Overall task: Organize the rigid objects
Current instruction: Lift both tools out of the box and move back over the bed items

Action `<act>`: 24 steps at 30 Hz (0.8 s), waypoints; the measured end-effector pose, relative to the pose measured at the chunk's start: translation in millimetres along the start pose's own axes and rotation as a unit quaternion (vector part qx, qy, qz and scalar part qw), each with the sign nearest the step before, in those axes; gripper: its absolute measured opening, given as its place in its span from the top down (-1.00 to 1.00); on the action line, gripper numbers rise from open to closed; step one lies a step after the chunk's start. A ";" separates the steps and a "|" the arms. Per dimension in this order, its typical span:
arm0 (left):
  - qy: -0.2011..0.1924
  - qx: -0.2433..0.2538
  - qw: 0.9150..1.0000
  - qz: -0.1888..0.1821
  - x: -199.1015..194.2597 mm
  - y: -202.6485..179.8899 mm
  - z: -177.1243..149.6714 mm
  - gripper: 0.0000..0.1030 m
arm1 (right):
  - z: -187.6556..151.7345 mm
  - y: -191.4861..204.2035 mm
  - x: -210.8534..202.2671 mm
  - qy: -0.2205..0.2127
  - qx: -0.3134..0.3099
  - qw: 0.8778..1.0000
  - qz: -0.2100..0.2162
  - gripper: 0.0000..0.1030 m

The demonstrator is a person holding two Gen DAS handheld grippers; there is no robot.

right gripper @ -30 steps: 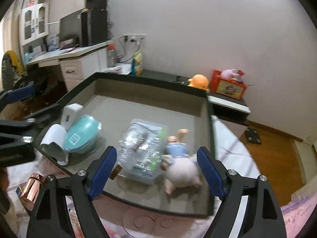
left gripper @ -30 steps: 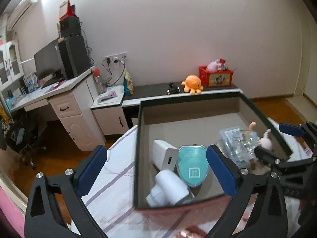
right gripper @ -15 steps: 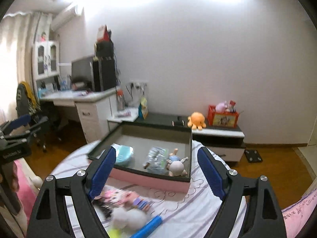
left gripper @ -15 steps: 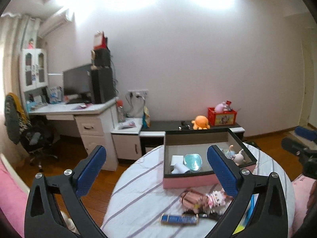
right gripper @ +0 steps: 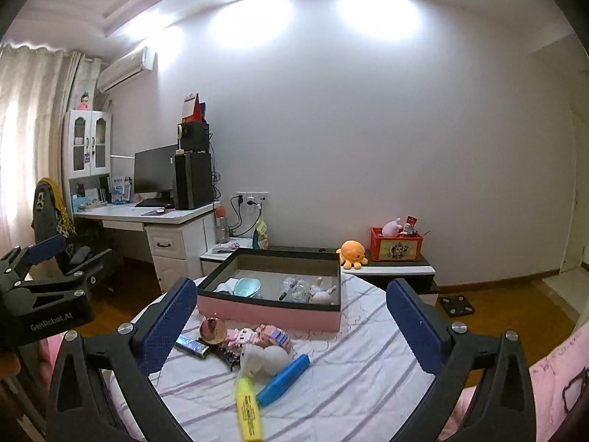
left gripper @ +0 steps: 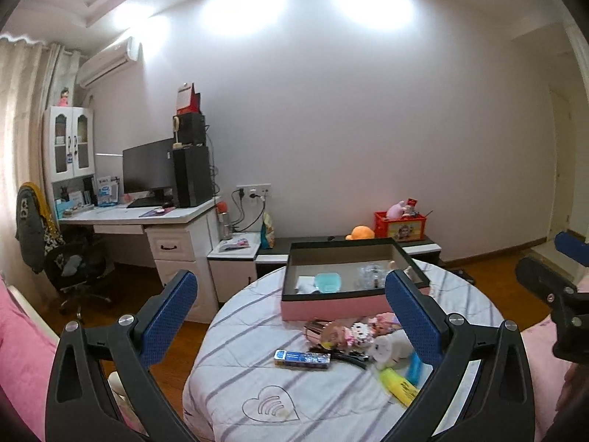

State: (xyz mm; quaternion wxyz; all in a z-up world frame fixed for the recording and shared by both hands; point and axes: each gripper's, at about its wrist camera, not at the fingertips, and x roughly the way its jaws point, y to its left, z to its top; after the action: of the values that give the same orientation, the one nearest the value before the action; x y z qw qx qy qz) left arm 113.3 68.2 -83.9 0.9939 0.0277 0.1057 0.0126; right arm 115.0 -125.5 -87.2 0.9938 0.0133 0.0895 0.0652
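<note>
Left wrist view: left gripper (left gripper: 291, 307) wide open, empty, hovering short of round table (left gripper: 235, 375). Pink box (left gripper: 331, 309) centre frame, partly filled. Loose pile lower right of centre: blue case (left gripper: 302, 358), plush (left gripper: 390, 347), yellow marker (left gripper: 399, 386).

Right wrist view: right gripper (right gripper: 289, 318) jaws opening, nothing between. Yellow marker (right gripper: 249, 409) and blue marker (right gripper: 283, 379) lower centre, touching plush (right gripper: 263, 359). Advice: take outermost marker first, grip across barrel, lift clear of plush before moving to box
</note>
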 end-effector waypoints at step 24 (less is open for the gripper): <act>0.089 0.004 0.996 -0.007 29.7 11.1 -41.5 -1.00 | -44.4 -5.4 25.4 0.080 0.001 0.996 -0.027 -1.00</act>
State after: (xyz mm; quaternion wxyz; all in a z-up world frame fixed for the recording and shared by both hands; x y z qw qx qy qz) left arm 133.4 82.4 -130.0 0.9804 0.0297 0.1945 0.0073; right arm 132.5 -126.8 -135.5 0.9848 0.0071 0.1687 0.0394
